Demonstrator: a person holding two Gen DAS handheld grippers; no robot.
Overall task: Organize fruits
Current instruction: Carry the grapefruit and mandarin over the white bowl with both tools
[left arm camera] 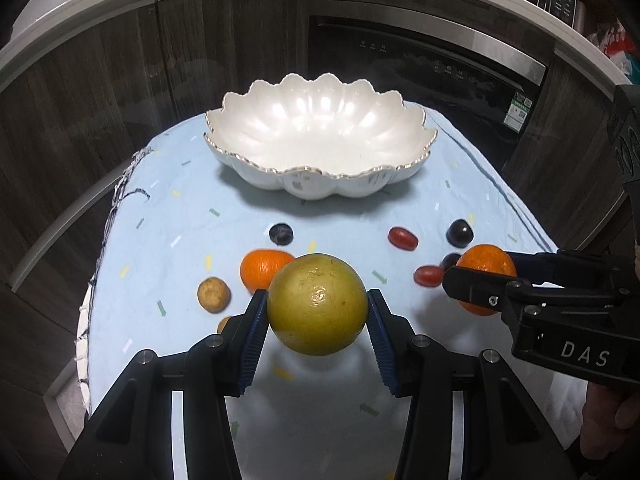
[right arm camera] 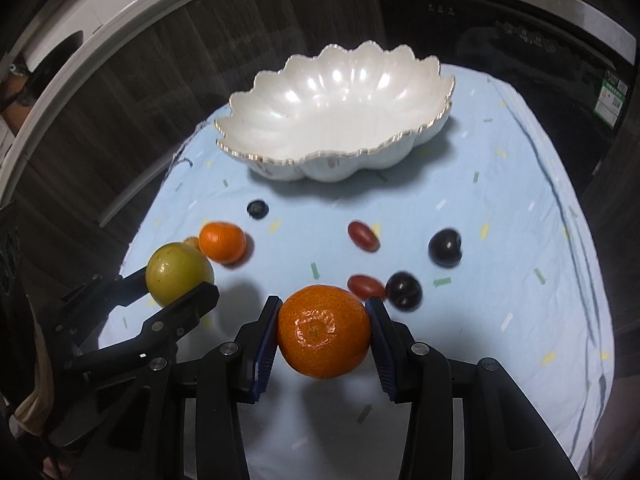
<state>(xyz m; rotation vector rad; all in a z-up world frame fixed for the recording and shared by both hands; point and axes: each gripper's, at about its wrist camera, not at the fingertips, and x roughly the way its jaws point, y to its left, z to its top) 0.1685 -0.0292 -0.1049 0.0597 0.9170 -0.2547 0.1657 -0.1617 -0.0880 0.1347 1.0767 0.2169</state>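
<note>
Left gripper (left arm camera: 317, 312): clamped on a yellow-green citrus (left arm camera: 317, 304), ribbed blue pads against both flanks, fruit apparently raised off the cloth, on the near side of the bowl.

Right gripper (right arm camera: 324, 330): clamped on a mandarin (right arm camera: 324, 331), likewise held in front of the bowl, right of the left gripper's load.

Landmark: white scalloped bowl (left arm camera: 416, 162), gilt rim, standing on the pale blue tablecloth (left arm camera: 168, 208) toward its far end. Interior holds nothing.

Loose fruit, all on the cloth in front of the bowl:
- second mandarin (left arm camera: 262, 270), front-left, just behind the held citrus
- small tan round fruit (left arm camera: 214, 294), front-left, further out; another sliver of similar fruit beside the left pad, kind unclear
- dark grape (left arm camera: 281, 233), nearest the bowl, front-left
- red oblong grape (left arm camera: 403, 238), front-right
- second red grape (right arm camera: 366, 285), nearer the right gripper
- dark plum (right arm camera: 445, 247), front-right
- second dark plum (right arm camera: 404, 291), touching or just beside the second red grape

Progress, as judged: two fruits lifted, none deposited. Both loads must travel to the bowl; at least seven pieces remain afterwards.
</note>
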